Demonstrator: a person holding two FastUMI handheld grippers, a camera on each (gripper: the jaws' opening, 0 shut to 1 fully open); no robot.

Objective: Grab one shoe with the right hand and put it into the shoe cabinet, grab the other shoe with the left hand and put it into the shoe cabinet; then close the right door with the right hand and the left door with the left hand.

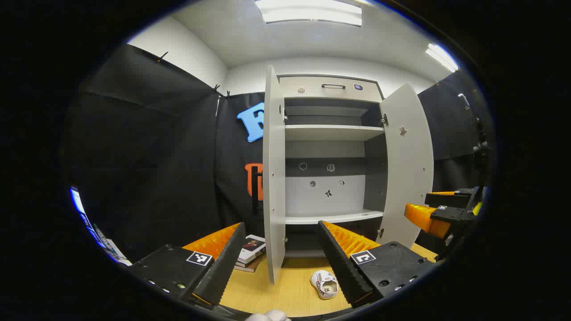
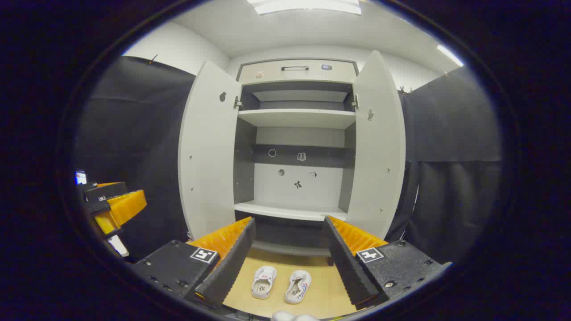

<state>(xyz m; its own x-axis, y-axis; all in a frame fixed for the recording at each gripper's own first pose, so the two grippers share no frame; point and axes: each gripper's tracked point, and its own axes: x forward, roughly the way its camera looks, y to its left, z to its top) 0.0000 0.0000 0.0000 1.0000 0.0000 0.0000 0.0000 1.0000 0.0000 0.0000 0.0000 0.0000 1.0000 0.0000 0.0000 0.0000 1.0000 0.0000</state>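
Observation:
Two small white shoes, a left one (image 2: 262, 281) and a right one (image 2: 298, 286), lie side by side on the wooden floor in front of the shoe cabinet (image 2: 296, 120). Both of its doors stand wide: the left door (image 2: 207, 151) and the right door (image 2: 377, 147). My right gripper (image 2: 285, 256) hangs open above the shoes with nothing between its fingers. In the left gripper view one shoe (image 1: 325, 284) lies below my open left gripper (image 1: 281, 258), and the cabinet (image 1: 332, 133) rises behind. The right gripper (image 1: 439, 214) appears at that view's right edge.
A stack of books (image 1: 250, 252) lies on the floor left of the cabinet, beside its left door (image 1: 273, 174). Black cloth walls close in on both sides. The cabinet's shelves (image 2: 290, 210) are bare. The left gripper (image 2: 113, 203) appears at the left of the right gripper view.

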